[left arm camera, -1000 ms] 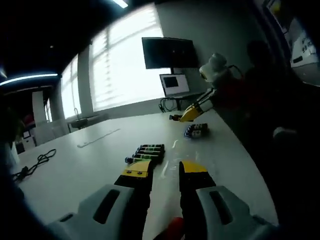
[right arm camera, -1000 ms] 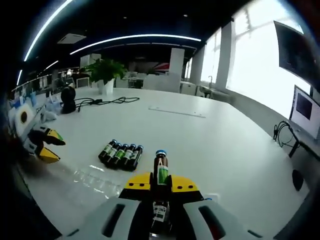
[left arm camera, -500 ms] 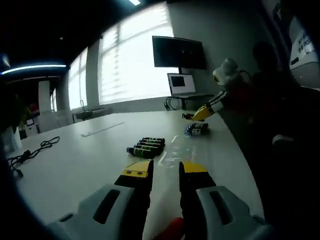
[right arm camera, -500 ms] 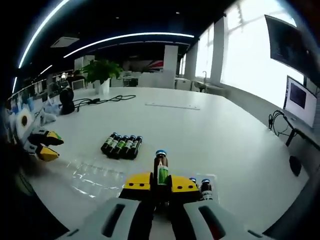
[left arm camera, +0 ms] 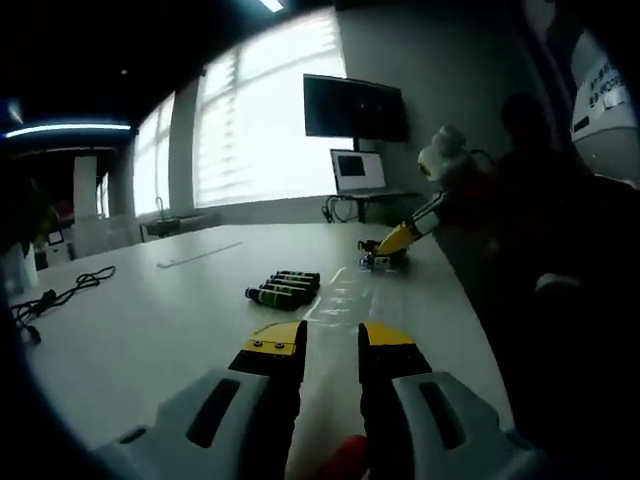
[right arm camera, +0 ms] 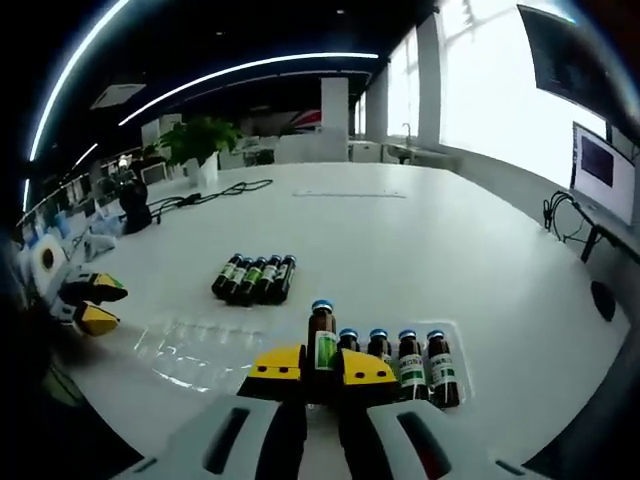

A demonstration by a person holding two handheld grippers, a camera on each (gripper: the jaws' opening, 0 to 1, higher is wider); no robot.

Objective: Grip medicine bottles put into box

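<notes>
A brown medicine bottle [right arm camera: 321, 337] stands upright, clamped between the right gripper [right arm camera: 320, 366] fingers, beside four bottles [right arm camera: 400, 362] in a clear tray. Five more bottles [right arm camera: 255, 278] lie together on the white table [right arm camera: 480, 270]. The left gripper [left arm camera: 332, 345] hovers with fingers apart.

Probably an open-plan office: white table [right arm camera: 420, 250], wall screen [left arm camera: 355, 108], potted plant [right arm camera: 197, 140], strip lights [right arm camera: 230, 75].

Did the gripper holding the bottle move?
Yes. In the left gripper view, the right gripper came down toward the box on the table.
</notes>
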